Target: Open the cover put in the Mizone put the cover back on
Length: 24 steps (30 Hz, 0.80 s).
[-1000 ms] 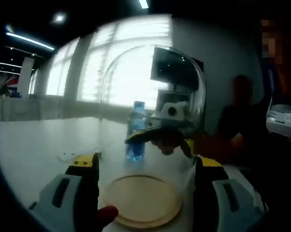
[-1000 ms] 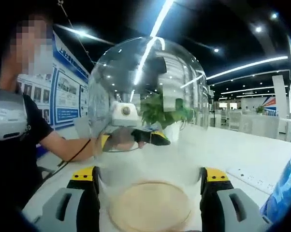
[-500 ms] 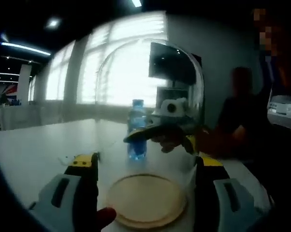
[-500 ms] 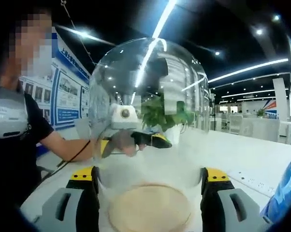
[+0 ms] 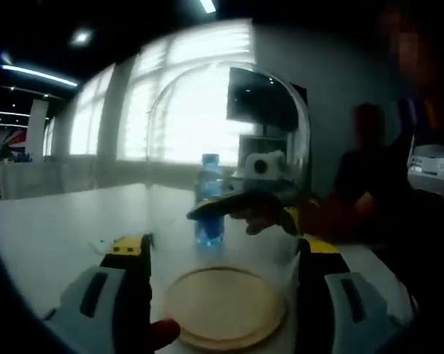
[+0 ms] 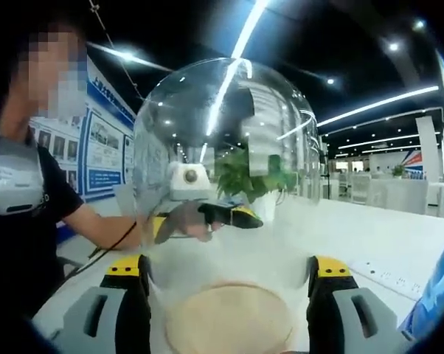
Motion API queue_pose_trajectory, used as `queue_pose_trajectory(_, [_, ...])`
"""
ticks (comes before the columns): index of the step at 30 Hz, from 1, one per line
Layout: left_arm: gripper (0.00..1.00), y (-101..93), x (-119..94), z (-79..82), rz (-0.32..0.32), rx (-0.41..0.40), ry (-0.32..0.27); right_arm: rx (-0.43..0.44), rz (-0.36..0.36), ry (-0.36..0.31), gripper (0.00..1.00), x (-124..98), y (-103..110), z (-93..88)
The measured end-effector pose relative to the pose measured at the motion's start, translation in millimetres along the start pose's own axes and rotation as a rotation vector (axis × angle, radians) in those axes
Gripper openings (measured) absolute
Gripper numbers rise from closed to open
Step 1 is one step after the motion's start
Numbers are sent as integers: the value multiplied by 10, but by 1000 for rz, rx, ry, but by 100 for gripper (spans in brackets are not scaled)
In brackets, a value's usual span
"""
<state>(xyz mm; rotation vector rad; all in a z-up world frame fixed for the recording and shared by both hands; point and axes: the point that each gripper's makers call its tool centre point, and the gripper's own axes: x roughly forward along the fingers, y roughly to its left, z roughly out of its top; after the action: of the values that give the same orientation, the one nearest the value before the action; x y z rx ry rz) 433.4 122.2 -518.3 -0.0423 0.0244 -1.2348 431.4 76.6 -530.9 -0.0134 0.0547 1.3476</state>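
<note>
My left claw (image 5: 220,295) has its jaws set wide on both sides of the clear glass dome cover (image 5: 229,155), pressing its lower wall. My right claw (image 6: 228,306) does the same from the opposite side, so the dome's pinched between four pads. Can't tell for sure if the rim's off the base yet; looks just above or resting.

Under it sits the round pale wooden base disc (image 5: 223,304), matte, low rim, flat on the white desk (image 5: 52,221). The Mizone, a small blue-tinted plastic bottle w/ blue cap (image 5: 209,199), stands upright on the desk beyond the dome, well apart from the disc, so it's not inside yet.

Risks, my call:
- Glass is slick and curved, and the pads grip only low on the wall. Uneven lift btwn the two claws could tip it or let it slide out.
- Too much squeeze could crack the thin glass.
- The rim could clip the disc and drag it.

A green potted plant (image 6: 253,177) sits behind the dome in the right gripper view, and a white power strip (image 6: 388,274) lies on the desk nearby. A person in a dark sleeve (image 6: 30,214) is close too.
</note>
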Motion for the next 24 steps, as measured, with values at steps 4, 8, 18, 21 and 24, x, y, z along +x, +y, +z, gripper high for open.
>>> queue_pose_trajectory(4, [68,-6,7,13,1,2,10,1,1,3,82,0,0,3])
queue_pose_trajectory(8, [68,-10,13,12,3,5,16,5,4,4,82,-2,0,10])
queue_pose_trajectory(18, [69,-33,52,70,10,24,9,27,3,-6,84,-11,-5,55])
queue_pose_trajectory(21, [70,-41,65,80,11,27,5,35,5,-12,85,-14,0,62])
queue_pose_trajectory(24, [71,-37,70,84,10,17,-3,44,7,-29,85,-3,-4,66])
